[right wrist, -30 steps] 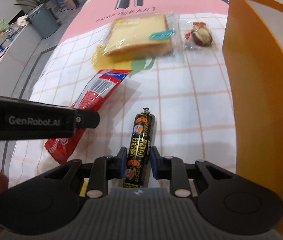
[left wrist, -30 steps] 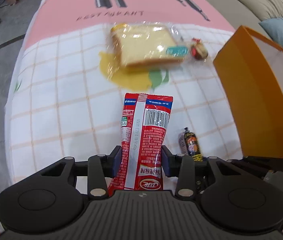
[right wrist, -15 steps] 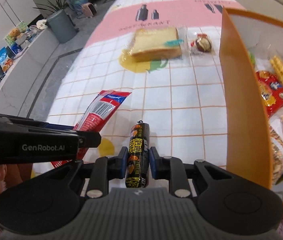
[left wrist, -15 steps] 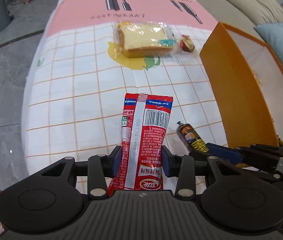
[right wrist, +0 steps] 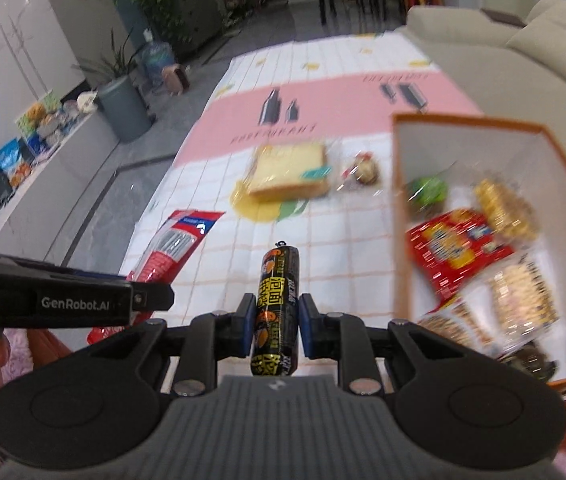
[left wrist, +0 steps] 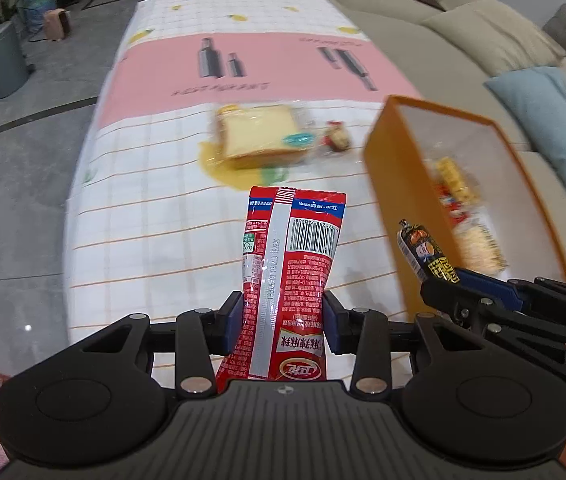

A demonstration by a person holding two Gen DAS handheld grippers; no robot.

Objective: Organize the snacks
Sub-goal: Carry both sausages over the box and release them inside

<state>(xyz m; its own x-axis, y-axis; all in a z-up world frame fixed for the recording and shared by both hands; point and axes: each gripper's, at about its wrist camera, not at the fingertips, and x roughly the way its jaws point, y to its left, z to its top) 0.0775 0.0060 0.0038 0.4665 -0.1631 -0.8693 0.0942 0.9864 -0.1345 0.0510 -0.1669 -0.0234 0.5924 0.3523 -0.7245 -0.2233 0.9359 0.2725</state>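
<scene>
Nearest the left wrist camera, the left gripper (left wrist: 283,322) has its jaws pinching the red snack packet (left wrist: 287,280) across its lower third, and the film waists in visibly where the pads bite, so it reads as light, soft and crinkly; the grip low on the pack leaves the barcode end standing free, and that end would likely flop if swung fast. A hold nearer the middle would steady it, though the glossy film may slide under hard pressure. The right gripper (right wrist: 274,326) has its jaws pressed against the sides of the black sausage stick (right wrist: 277,312), taken around its lower half with the clipped tip pointing away. The stick looks firm and round under a slick wrapper, so it should keep its shape but could twist or slip lengthwise; a squeeze across the middle of its length suits it best. Both items are held above the tabletop (left wrist: 155,216), which is covered by a checked and pink cloth. Just to the right stands the orange box (right wrist: 397,216), already holding several packets, probably where these 2 belong. Farther along the cloth lie a wrapped slice of bread (left wrist: 261,138), soft and easily crushed, and just beside it a small wrapped sweet (left wrist: 337,138).
</scene>
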